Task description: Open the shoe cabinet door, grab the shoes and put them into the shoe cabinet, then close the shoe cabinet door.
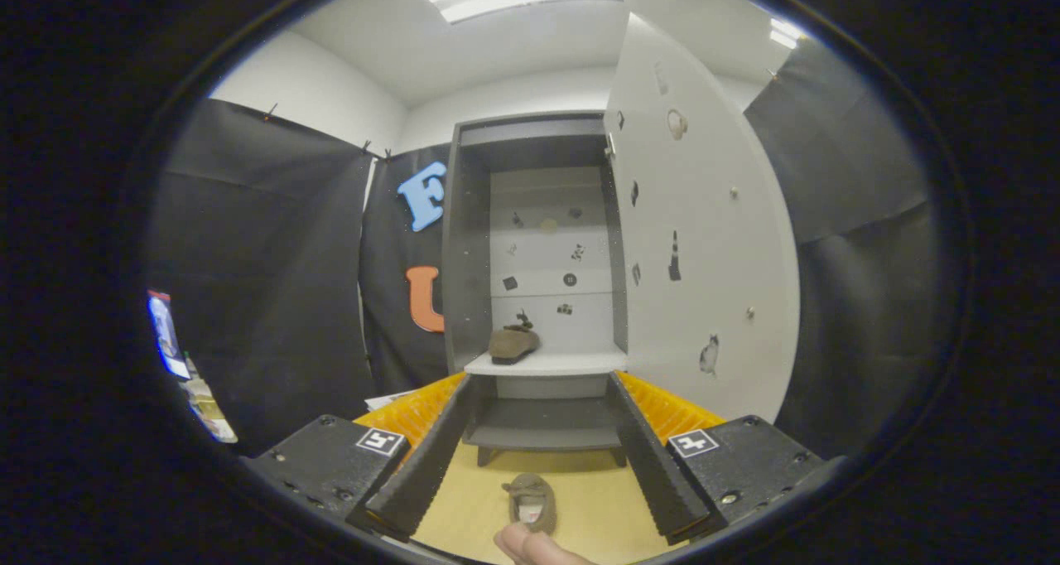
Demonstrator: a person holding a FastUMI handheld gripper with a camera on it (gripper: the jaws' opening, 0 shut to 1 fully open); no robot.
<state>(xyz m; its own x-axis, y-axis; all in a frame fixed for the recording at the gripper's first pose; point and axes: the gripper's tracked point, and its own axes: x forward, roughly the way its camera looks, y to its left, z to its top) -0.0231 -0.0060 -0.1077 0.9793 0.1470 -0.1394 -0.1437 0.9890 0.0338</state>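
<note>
Shoes are split between two places: one shoe already sits on the white shelf inside the shoe cabinet, toward the shelf's left side, while the second shoe lies on the counter in front of the cabinet, between the fingers of the gripper. The fingers stand wide apart and grip nothing; neither touches the shoe. A fingertip of a person's hand shows just at the shoe's near end.

That second shoe lies with its long axis running straight toward the cabinet, parallel to the fingers, its opening facing up. It sits nearer the left finger than the right, so a close around its sides looks the likely next move.

Relative to the cabinet, the cabinet door hangs open on the right, swung well clear of the opening. A lower grey shelf lies beneath the white one. Nothing stands between the shoe on the counter and the cabinet.
</note>
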